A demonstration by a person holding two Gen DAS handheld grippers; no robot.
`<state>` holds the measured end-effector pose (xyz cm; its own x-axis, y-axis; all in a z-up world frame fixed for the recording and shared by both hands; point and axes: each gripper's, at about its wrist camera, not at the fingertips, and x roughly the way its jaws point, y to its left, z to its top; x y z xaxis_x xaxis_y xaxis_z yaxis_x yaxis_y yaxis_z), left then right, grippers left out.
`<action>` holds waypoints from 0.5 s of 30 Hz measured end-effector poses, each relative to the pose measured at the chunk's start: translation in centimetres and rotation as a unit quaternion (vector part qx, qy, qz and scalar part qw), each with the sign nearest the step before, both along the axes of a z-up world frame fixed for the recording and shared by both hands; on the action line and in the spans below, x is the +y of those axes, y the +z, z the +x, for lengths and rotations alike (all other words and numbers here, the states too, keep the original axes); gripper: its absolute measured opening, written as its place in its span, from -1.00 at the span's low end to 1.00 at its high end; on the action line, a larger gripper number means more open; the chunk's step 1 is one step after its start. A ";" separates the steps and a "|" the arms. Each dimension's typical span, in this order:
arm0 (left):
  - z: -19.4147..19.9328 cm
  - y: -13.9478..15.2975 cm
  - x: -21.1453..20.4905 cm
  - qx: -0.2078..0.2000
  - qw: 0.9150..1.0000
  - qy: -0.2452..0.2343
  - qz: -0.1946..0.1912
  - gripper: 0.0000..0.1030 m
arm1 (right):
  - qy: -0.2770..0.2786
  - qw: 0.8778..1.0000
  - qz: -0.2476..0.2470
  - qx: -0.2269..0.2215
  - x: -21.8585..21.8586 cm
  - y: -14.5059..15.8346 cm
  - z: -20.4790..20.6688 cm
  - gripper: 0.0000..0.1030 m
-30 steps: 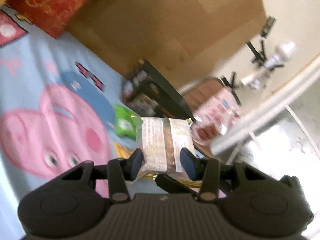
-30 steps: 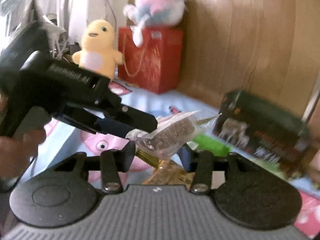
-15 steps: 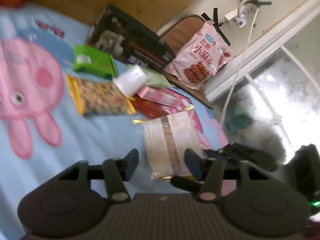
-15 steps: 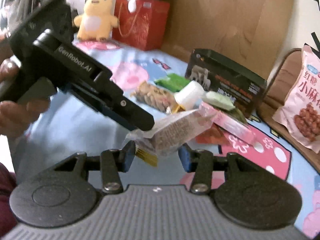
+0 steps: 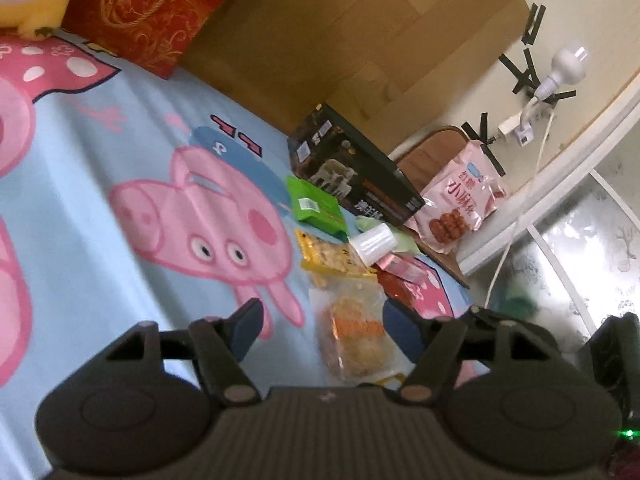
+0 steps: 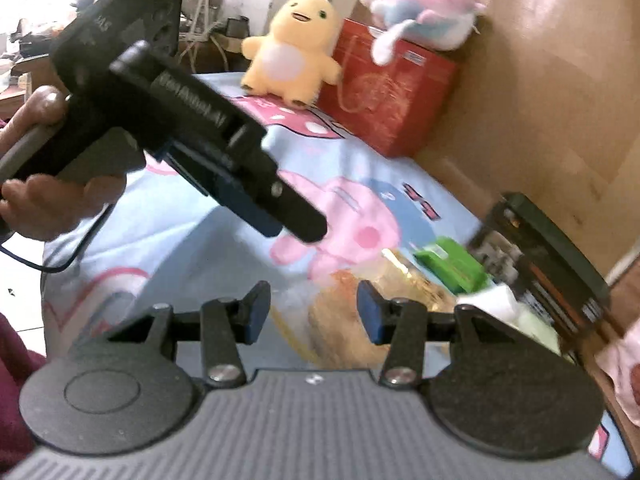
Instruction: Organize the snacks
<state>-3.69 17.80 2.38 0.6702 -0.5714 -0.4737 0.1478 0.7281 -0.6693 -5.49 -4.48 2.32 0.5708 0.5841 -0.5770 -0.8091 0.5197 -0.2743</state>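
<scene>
A clear snack packet with orange-brown pieces lies on the pig-print blanket, between the open fingers of my left gripper, which hovers over it and holds nothing. The packet shows blurred in the right wrist view, under my open, empty right gripper. The left gripper's body hangs in a hand above the blanket. Beyond the packet lie a yellow snack bag, a green packet, a white cup, red and pink packets and a black box.
A pink snack bag leans on a wooden chair by the wall. A red gift bag, a yellow plush duck and a pink-blue plush sit at the blanket's far end, against a wooden board.
The clear snack packet, held in my left gripper and then passed to my right, now lies on the blanket. Both grippers have opened wide and are empty.
</scene>
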 end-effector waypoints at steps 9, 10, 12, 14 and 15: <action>1.8 -0.7 -4.3 0.011 0.998 -0.049 0.048 0.31 | -0.094 0.992 0.058 0.053 -4.5 -0.6 0.2 0.33; 1.8 -0.7 -5.0 0.014 0.997 -0.048 0.065 0.31 | -0.104 0.991 0.062 0.061 -4.9 -0.9 0.3 0.34; 1.8 -0.5 -6.2 0.016 0.994 -0.038 0.105 0.30 | -0.115 0.988 0.070 0.074 -5.4 -1.4 0.3 0.35; 1.4 -0.2 -7.5 0.006 0.988 -0.025 0.152 0.30 | -0.112 0.987 0.081 0.085 -5.5 -1.9 0.3 0.36; 1.2 0.0 -8.4 0.001 0.982 -0.013 0.188 0.36 | -0.107 0.986 0.087 0.089 -5.4 -2.2 0.5 0.37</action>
